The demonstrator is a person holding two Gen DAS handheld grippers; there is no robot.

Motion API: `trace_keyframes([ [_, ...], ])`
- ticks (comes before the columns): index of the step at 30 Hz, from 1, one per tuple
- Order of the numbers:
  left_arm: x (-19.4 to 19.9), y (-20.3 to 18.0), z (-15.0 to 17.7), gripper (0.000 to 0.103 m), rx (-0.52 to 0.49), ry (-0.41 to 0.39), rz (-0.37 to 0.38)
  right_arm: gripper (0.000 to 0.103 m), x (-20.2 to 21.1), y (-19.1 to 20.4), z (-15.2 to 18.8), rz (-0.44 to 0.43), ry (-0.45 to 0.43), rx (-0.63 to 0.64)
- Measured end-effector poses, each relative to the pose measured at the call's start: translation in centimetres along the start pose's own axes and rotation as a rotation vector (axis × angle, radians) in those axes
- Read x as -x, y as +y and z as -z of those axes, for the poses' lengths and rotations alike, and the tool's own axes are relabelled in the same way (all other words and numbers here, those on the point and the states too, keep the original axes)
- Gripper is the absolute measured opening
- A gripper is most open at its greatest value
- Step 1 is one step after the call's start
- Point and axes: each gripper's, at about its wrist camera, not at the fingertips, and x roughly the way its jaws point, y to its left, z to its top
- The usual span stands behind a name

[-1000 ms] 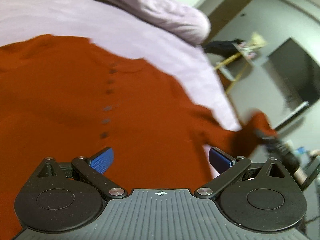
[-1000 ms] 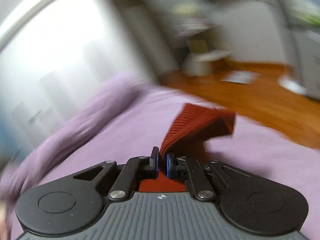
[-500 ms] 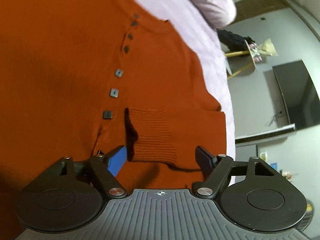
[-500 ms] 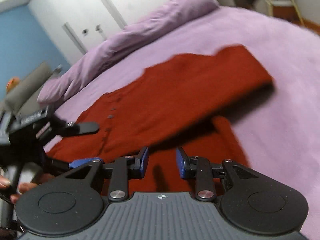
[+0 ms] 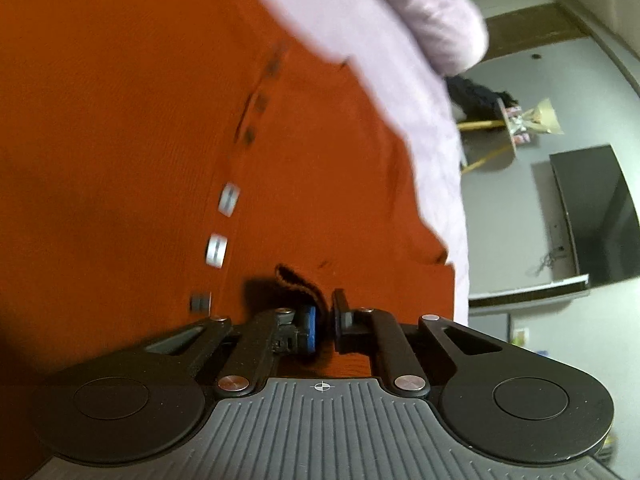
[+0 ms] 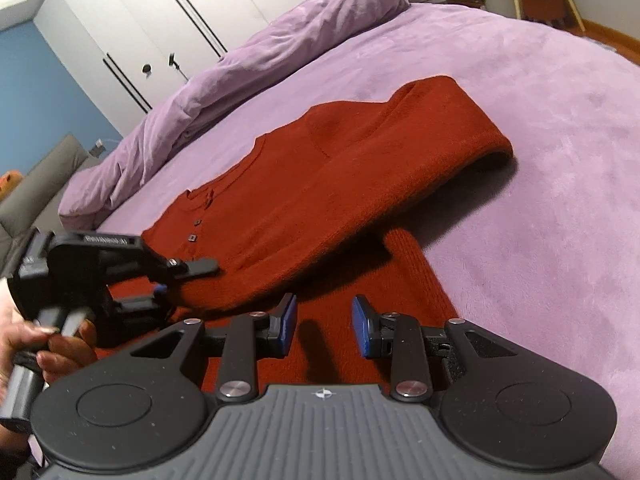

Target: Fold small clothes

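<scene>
Rust-red knit cardigan (image 6: 320,184): lies on lilac bed (image 6: 540,160), one sleeve folded across the front. Soft, limp, light; best taken at ribbed hems. Left gripper (image 5: 323,312) has just clenched on a cuff; right gripper (image 6: 323,322) released, fingers empty above the hem.

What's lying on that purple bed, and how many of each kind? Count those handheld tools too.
Rust-red cardigan: 1
Rolled purple duvet: 1
Handheld grippers: 2, the left gripper shut on the cardigan's cuff, the right gripper open over the cardigan
Total: 4
</scene>
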Motion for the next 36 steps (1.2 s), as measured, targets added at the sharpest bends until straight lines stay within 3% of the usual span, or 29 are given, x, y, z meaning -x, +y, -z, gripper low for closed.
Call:
trace_keyframes([
  [4,4.8,-2.5,-2.0,0.01,-0.193,-0.174,-0.073,0.042,0.8,0.2,-1.0,0.058,-0.028,0.055],
  [7,7.2,-3.0,-3.6,0.01,-0.293,-0.257,-0.173,0.043,1.4,0.3,-2.1,0.078,-0.06,0.093],
  [13,9.3,-1.8,-4.5,0.01,-0.338,-0.336,-0.294,0.043,0.0,1.0,-5.9,0.111,-0.109,0.121],
  [18,10.3,-0.3,-5.6,0.01,-0.352,-0.386,-0.377,0.043,-3.5,1.8,-9.0,0.146,-0.074,0.171],
  [22,11.0,1.5,-6.7,0.01,-0.344,-0.395,-0.378,0.045,-7.1,3.0,-11.5,0.149,-0.048,0.223],
  [27,10.8,2.5,-7.1,0.01,-0.35,-0.397,-0.372,0.045,-11.9,1.9,-14.2,0.211,0.022,0.143],
  [30,10.8,2.6,-7.7,0.01,-0.358,-0.413,-0.365,0.037,-13.7,0.6,-15.1,0.227,0.044,0.083],
  [31,10.8,2.5,-7.9,0.01,-0.366,-0.423,-0.367,0.015,-13.8,0.5,-15.2,0.208,0.039,0.079],
  [32,10.9,2.2,-8.0,0.009,-0.382,-0.444,-0.37,0.008,-13.8,0.6,-15.3,0.193,0.032,0.09],
  [34,11.3,1.6,-8.4,0.009,-0.413,-0.492,-0.375,0.007,-13.2,1.7,-15.6,0.178,-0.01,0.148],
  [36,11.5,1.3,-8.7,0.009,-0.436,-0.544,-0.407,0.007,-11.8,2.9,-15.5,0.119,-0.116,0.212],
])
